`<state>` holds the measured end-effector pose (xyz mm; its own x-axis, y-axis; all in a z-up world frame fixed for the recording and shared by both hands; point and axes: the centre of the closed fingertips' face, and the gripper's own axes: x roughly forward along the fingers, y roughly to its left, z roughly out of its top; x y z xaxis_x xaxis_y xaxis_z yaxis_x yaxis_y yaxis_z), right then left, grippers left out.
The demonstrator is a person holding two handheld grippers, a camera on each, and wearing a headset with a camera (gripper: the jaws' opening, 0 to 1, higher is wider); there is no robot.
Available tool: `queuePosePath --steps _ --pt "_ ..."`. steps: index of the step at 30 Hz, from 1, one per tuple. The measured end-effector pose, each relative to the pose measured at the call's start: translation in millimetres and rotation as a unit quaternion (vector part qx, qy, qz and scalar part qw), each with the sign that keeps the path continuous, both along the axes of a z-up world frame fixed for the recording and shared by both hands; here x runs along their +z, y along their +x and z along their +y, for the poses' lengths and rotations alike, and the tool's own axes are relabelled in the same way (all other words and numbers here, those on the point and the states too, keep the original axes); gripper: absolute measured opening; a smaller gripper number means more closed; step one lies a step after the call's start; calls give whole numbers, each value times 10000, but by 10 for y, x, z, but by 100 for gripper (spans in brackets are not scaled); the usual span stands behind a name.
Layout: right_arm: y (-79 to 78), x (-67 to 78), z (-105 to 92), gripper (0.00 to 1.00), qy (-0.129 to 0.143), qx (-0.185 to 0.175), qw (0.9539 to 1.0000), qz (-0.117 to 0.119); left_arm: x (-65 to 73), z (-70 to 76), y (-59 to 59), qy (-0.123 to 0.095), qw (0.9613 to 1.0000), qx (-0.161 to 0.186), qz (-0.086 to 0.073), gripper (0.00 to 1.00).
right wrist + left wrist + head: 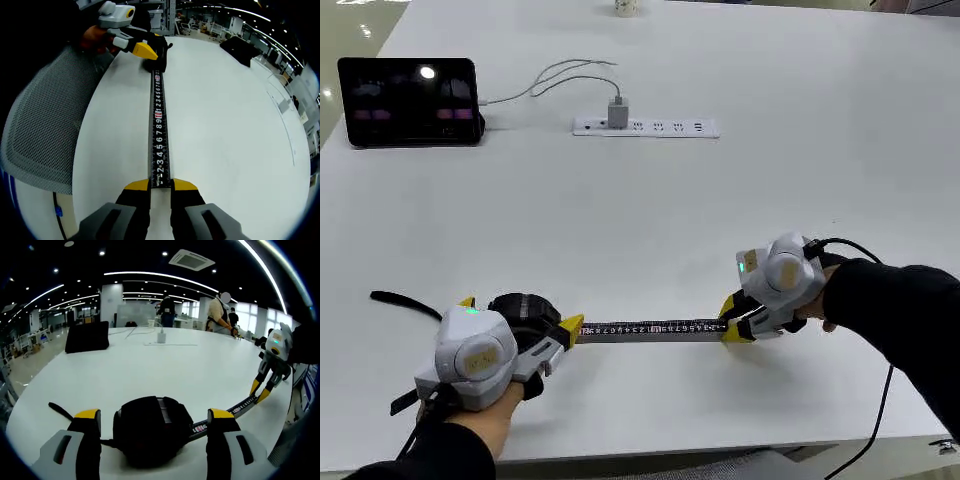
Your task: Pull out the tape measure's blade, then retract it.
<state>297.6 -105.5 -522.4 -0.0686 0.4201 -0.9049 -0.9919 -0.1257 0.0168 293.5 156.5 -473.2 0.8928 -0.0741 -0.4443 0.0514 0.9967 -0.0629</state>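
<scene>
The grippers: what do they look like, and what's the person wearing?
The left gripper and right gripper have rounded grey-white bodies, yellow-tipped jaws, a small green light and a pale label. Black sleeves; a black cable trails off the right.

White digits running from 2 to 9 were read on the black blade (159, 135) at the lower centre of the right gripper view, followed by a red mark and further digits too small to be read.

Bright even ceiling light, soft faint shadows, table (650, 210) glare; gripper views bent at edges.
</scene>
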Motion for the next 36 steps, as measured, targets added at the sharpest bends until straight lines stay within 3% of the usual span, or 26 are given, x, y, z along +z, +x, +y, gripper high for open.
queuePosePath --steps 1,4,6,11,17,21,36 --pt "10 -10 -14 11 -102 -148 9998 91 4 25 8 16 10000 62 3 82" --pt "22 -6 3 11 -260 -46 9996 100 -7 58 23 119 9998 116 55 77" --pt "27 -9 -1 10 -361 -76 9992 132 -28 70 26 74 9997 182 115 75" --pt "32 -14 -12 10 -438 -142 9989 117 -94 63 16 118 9995 168 239 69" --pt "40 -6 -17 11 -325 -318 9988 168 -117 23 4 298 9989 17 352 63" --pt "44 -11 -22 10 -264 -399 9987 168 -122 14 -1 206 9990 18 392 62" --pt "40 4 68 10 -90 -611 9977 286 -131 1 -13 251 9980 -52 582 61"
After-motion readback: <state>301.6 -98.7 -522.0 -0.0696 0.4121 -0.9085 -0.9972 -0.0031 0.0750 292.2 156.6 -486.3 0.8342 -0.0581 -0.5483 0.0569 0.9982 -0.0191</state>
